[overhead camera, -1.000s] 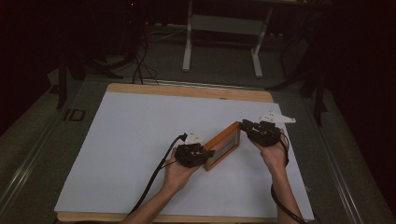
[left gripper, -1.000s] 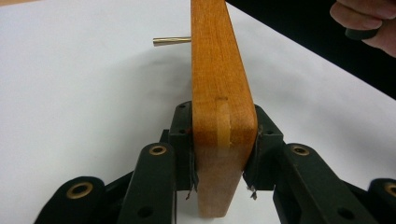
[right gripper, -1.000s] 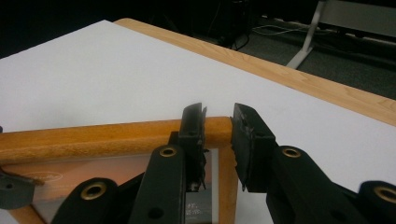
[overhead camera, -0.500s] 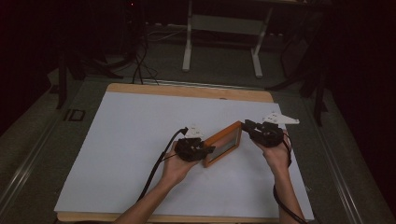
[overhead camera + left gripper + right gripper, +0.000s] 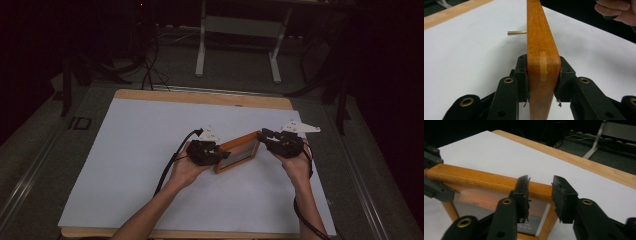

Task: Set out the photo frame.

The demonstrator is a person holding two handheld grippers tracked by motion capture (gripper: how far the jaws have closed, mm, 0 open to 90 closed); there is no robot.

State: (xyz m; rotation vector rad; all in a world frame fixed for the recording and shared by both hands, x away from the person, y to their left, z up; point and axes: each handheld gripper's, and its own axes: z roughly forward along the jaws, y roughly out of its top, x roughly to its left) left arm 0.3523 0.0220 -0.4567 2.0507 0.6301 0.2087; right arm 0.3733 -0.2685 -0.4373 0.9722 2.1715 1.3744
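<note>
A wooden picture frame point(image 5: 239, 152) with an orange-toned photo lies slantwise on the white sheet, held up at its near-left end. My left gripper point(image 5: 221, 156) is shut on that end, and in the left gripper view its pads point(image 5: 524, 77) press both faces of the frame's edge point(image 5: 541, 45). A thin metal pin point(image 5: 517, 32) sticks out from the frame's side. My right gripper point(image 5: 263, 136) is at the frame's far-right corner. Its jaws stand open in the right gripper view point(image 5: 540, 188), with the frame's top rail point(image 5: 481, 180) showing in the gap.
The white sheet point(image 5: 140, 150) covers a wooden board whose bare edge point(image 5: 200, 97) runs along the back. Beyond it are a metal stand point(image 5: 240, 30) and floor cables point(image 5: 150, 65). The left gripper's cable point(image 5: 170, 162) trails toward the front edge.
The frame has swung a little so that it lies more left-to-right. The left hand has shifted slightly away from the person with it. The right gripper has barely moved.
</note>
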